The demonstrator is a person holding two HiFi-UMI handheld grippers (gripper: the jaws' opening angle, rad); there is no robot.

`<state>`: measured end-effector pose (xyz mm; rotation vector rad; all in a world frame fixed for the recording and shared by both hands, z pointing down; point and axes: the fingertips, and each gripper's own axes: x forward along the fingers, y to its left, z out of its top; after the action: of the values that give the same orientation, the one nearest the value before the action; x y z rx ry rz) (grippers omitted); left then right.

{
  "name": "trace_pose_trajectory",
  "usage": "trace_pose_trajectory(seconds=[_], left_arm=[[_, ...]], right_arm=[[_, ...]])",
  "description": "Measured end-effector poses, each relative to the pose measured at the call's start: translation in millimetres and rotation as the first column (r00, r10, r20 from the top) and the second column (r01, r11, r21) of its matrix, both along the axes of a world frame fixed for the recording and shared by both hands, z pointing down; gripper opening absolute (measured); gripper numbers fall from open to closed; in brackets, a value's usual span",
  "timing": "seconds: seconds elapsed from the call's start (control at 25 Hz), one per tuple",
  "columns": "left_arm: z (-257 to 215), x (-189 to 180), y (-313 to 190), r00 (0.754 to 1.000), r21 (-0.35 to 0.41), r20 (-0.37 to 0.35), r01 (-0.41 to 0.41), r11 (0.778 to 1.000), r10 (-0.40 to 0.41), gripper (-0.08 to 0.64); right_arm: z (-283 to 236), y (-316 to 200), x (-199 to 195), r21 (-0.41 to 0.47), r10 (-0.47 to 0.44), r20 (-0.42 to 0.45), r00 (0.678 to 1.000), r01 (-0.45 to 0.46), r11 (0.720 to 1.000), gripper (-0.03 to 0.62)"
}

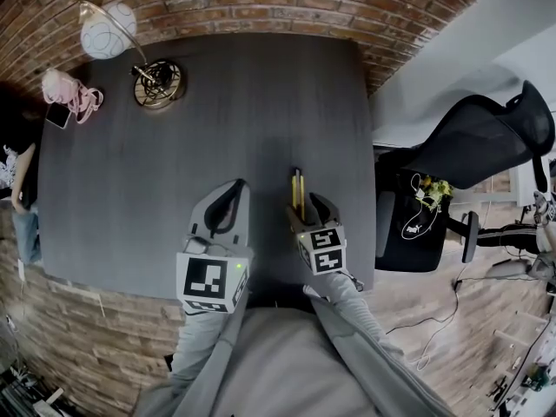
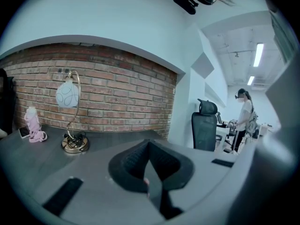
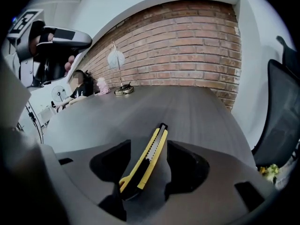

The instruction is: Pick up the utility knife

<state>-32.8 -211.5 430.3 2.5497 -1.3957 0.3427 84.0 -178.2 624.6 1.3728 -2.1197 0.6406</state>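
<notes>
**Head view:** The utility knife (image 1: 298,189) lies flat on the dark table (image 1: 174,172), near the near edge and a bit in from the right edge. The right gripper (image 1: 306,208) sits around it. The left gripper (image 1: 228,200) waits just beside it. The lamp (image 1: 156,81) stands far off by the far left corner, so there is lots of bare room.

**Left gripper view:** The left gripper's (image 2: 149,146) jaws are pressed together with nothing in them.

**Right gripper view:** The right gripper's (image 3: 149,146) jaws are spread wide, one on each side of the knife (image 3: 146,161), not squeezing it. I think it should stay low, pinch the yellow middle evenly, then lift straight up, away from the edge.
</notes>
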Motion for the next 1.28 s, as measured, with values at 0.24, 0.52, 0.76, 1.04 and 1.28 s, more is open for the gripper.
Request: trace_pose_trajectory(seconds=[0.24,0.52,0.76,1.04,1.28], left_arm=[[6.8,-2.9,-0.8,1.0,-0.013,0.0,-0.001,1.0,0.001,0.018],[9.5,-4.0,-2.0,1.0,-0.021,-0.003,0.006,1.0,-0.006,0.018],[8.2,-6.8,-2.2,1.0,-0.017,-0.006,0.017,1.0,-0.017,0.018],[6.2,-9.4,-1.9,1.0,-0.013,-0.007,0.024,1.0,-0.025,0.018],[4.7,-12.4,-0.9,0.999,-0.01,-0.007,0.033,0.999,-0.033,0.018]], right_arm=[[23.3,1.2,-0.7,-0.054,0.011,-0.053,0.999,-0.014,0.998,0.236],[28.3,-1.5,0.0,-0.077,0.01,-0.092,0.996,-0.018,0.997,0.235],[27.6,-1.0,1.3,-0.072,0.007,-0.103,0.995,-0.014,0.997,0.23],[27.5,-1.4,0.1,-0.085,0.012,-0.092,0.996,-0.02,0.996,0.165],[28.3,-2.1,6.7,-0.105,0.021,-0.078,0.997,-0.029,0.994,0.14]])
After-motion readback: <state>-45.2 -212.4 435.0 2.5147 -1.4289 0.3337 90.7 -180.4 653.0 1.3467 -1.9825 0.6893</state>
